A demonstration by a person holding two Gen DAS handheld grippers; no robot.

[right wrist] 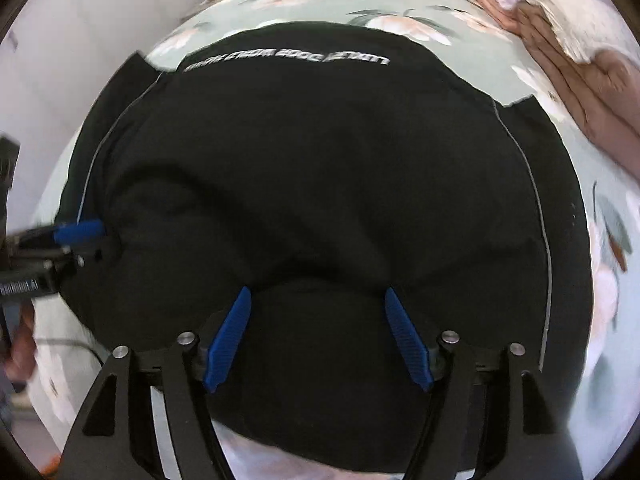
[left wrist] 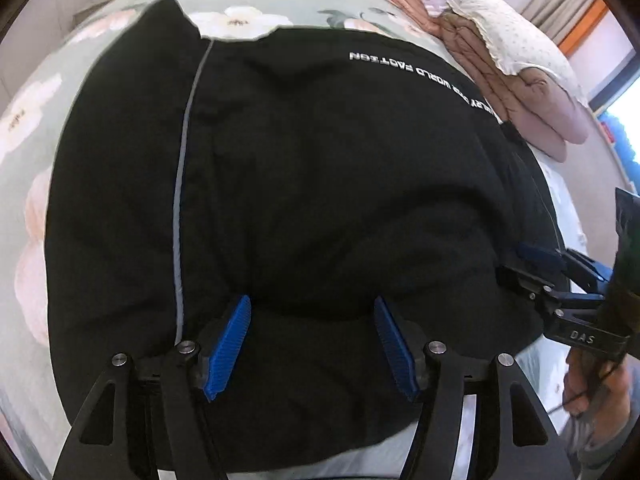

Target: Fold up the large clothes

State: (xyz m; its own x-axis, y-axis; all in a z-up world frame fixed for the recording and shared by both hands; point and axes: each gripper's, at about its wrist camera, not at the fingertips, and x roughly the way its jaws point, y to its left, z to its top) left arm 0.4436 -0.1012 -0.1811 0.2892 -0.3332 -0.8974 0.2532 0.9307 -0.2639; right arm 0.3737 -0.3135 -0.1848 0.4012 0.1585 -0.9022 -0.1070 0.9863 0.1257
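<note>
A large black garment (left wrist: 320, 184) with white lettering and grey piping lies spread on a floral bed; it also fills the right wrist view (right wrist: 320, 184). My left gripper (left wrist: 312, 308) is open, its blue fingers (left wrist: 232, 344) wide apart over the garment's near fold. My right gripper (right wrist: 318, 300) is open too, its blue fingers (right wrist: 230, 340) astride the near fold. Each gripper shows in the other's view, the right gripper (left wrist: 540, 256) at the garment's right edge, the left gripper (right wrist: 80, 232) at its left edge. No cloth is pinched.
The floral green bedsheet (left wrist: 248, 4) surrounds the garment. Folded pink quilts (left wrist: 532, 92) and a white pillow (left wrist: 500, 20) are stacked at the far right. A wall (right wrist: 80, 40) stands at the left. A window (left wrist: 624, 120) is at the far right.
</note>
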